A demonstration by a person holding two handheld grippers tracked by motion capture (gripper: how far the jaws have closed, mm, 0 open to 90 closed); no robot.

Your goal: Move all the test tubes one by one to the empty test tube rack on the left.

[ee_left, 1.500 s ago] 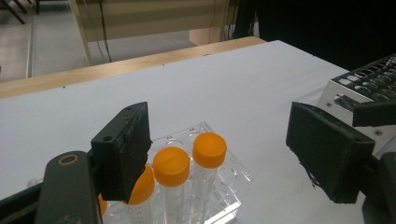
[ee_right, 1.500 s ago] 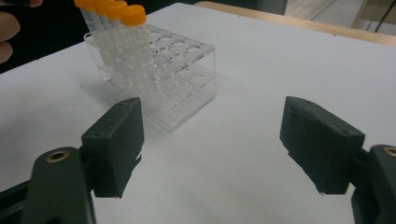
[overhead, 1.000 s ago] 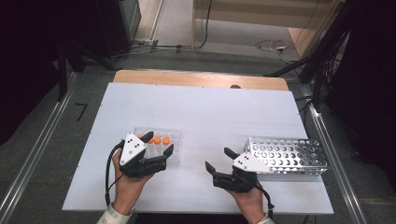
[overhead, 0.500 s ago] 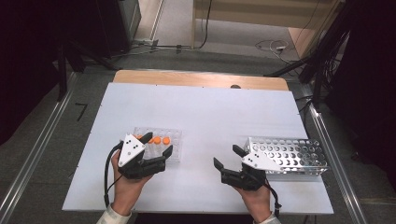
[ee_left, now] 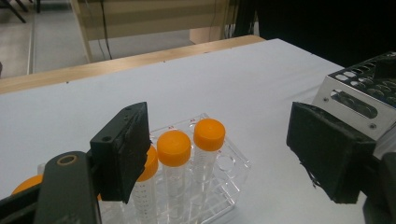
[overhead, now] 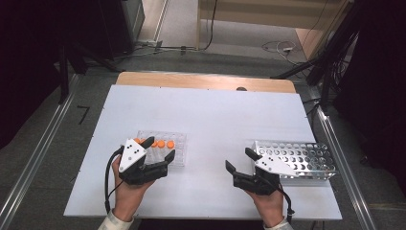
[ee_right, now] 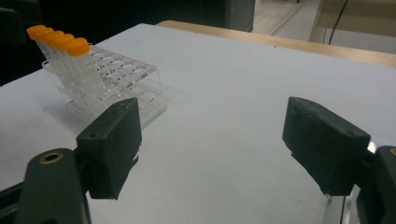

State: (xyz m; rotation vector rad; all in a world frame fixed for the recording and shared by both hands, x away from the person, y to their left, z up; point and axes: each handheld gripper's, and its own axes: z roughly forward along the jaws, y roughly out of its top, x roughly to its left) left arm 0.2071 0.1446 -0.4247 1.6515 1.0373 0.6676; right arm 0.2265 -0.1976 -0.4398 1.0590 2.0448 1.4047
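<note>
Two grippers sit at the near edge of the table [overhead: 210,115], one in each hand. Left gripper [overhead: 160,149]: jaws spread wide, nothing between them, hovering at the near side of the clear rack [overhead: 178,139]. In the left gripper view, one jaw stands in front of the capped tubes [ee_left: 173,158] and the other stands well off to the side, over bare table. Right gripper [overhead: 239,159]: jaws likewise spread and empty, just beside the near left corner of the metal rack [overhead: 306,160]. In the right gripper view, both jaws frame bare white table, with the clear rack farther off.

Clear rack: rests on the left half of the table, just beyond the left gripper. It holds a row of upright tubes with orange caps [overhead: 161,143]; the remaining wells in view are unfilled. Whether a jaw touches a tube cannot be told.

Metal rack: rests on the right half, near the table's right edge, its perforated top plate facing up.

Beyond both racks, the white surface ends at a wooden strip [overhead: 206,82] along the far edge.
</note>
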